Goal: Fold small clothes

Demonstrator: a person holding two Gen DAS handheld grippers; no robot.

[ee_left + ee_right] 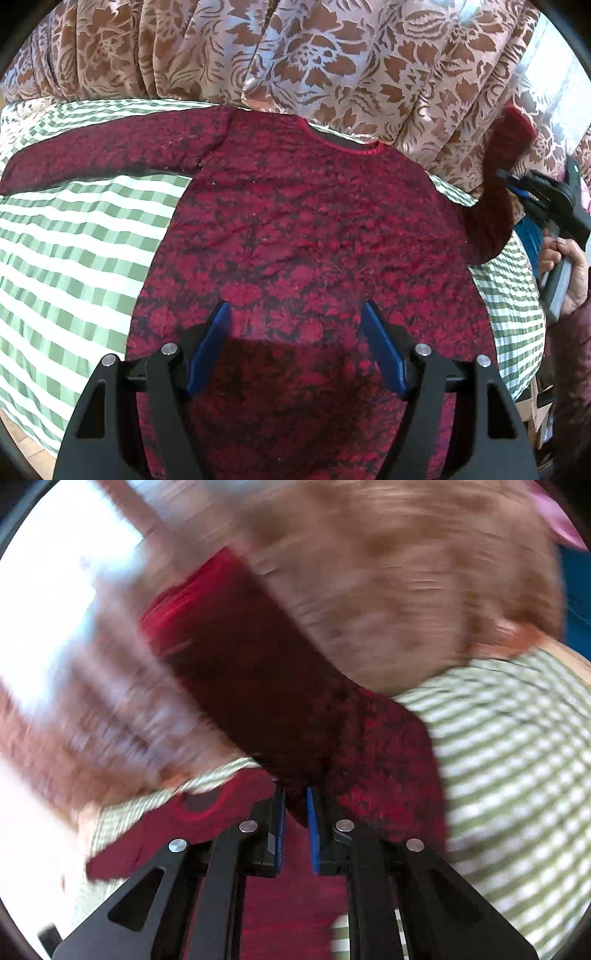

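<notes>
Red patterned top (314, 236) lies flat on green-checked desk cloth (74, 236) | left tongs (295, 350) spread apart, hovering above hem | right tongs (296, 830) clamp 1 sleeve (258, 672), raised off cloth

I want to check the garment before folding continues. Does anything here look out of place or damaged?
No damage shows. The red top lies flat on the checked cloth, one sleeve spread out. The other sleeve is lifted, pinched in the right gripper. The left gripper is open over the hem. The right view is blurred.
</notes>
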